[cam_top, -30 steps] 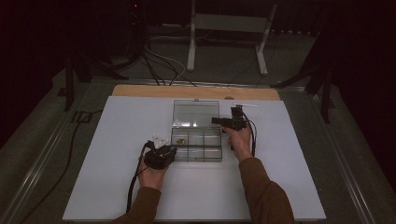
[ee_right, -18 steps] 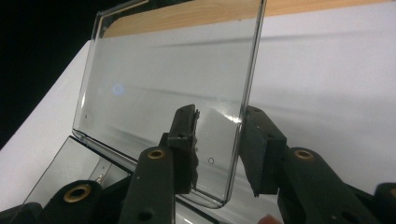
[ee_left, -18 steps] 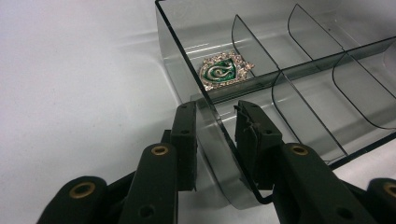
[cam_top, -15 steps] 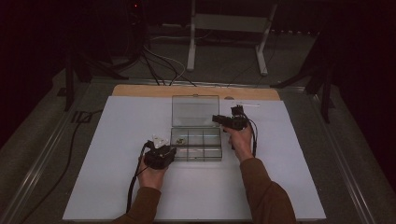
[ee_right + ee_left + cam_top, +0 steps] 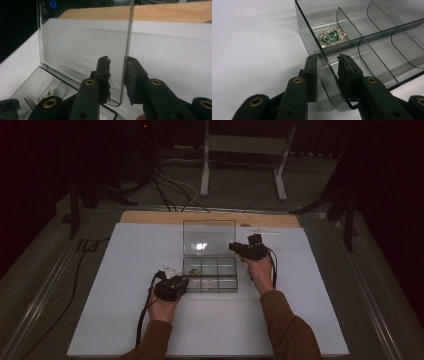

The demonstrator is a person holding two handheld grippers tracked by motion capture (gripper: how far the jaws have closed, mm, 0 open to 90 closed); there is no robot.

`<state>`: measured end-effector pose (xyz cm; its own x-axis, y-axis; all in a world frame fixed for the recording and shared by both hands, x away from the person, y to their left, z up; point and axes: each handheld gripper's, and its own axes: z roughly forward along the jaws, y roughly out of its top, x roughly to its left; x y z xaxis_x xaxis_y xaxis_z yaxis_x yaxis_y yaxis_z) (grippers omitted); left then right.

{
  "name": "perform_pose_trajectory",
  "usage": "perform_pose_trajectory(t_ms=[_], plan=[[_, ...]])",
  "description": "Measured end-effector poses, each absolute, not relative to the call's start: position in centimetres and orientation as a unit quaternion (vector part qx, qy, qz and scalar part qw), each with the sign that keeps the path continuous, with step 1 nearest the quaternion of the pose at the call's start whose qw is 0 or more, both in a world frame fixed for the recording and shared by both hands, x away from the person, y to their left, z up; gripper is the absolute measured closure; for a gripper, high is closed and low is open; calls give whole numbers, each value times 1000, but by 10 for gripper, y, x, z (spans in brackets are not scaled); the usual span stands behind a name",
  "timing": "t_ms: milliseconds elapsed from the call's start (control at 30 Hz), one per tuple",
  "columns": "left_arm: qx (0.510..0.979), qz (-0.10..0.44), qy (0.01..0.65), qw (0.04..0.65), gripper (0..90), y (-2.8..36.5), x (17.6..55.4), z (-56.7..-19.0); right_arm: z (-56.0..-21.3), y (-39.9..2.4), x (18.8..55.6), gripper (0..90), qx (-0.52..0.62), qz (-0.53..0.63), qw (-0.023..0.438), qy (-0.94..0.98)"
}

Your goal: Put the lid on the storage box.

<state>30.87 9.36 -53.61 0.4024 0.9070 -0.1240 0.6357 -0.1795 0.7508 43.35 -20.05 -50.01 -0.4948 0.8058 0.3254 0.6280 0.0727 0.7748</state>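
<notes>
You are pinching the left wall of the clear box [image 5: 210, 276] with your left gripper [image 5: 327, 75]; the box is lying lengthwise across the white mat [image 5: 125, 310]. Your right gripper [image 5: 117, 77] has just been closing around the upright lid [image 5: 85, 50], with a gap showing. A green badge [image 5: 333, 37] is sitting in the far-left compartment.

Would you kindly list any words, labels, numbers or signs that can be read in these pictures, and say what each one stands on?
No readable words or numbers anywhere.
Crest-shaped badge in the clear compartment box: a green and silver emblem with a curling figure, no legible lettering.
Box lid, white table sheet and both grippers: no print or labels visible.
</notes>
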Motion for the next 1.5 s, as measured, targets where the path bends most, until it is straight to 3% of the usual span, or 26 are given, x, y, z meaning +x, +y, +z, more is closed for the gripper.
perform_pose_trajectory(t_ms=[1500], plan=[[746,179,522,372,735,91,308,-535,-486,-190,408,764,375,376,237,814]])
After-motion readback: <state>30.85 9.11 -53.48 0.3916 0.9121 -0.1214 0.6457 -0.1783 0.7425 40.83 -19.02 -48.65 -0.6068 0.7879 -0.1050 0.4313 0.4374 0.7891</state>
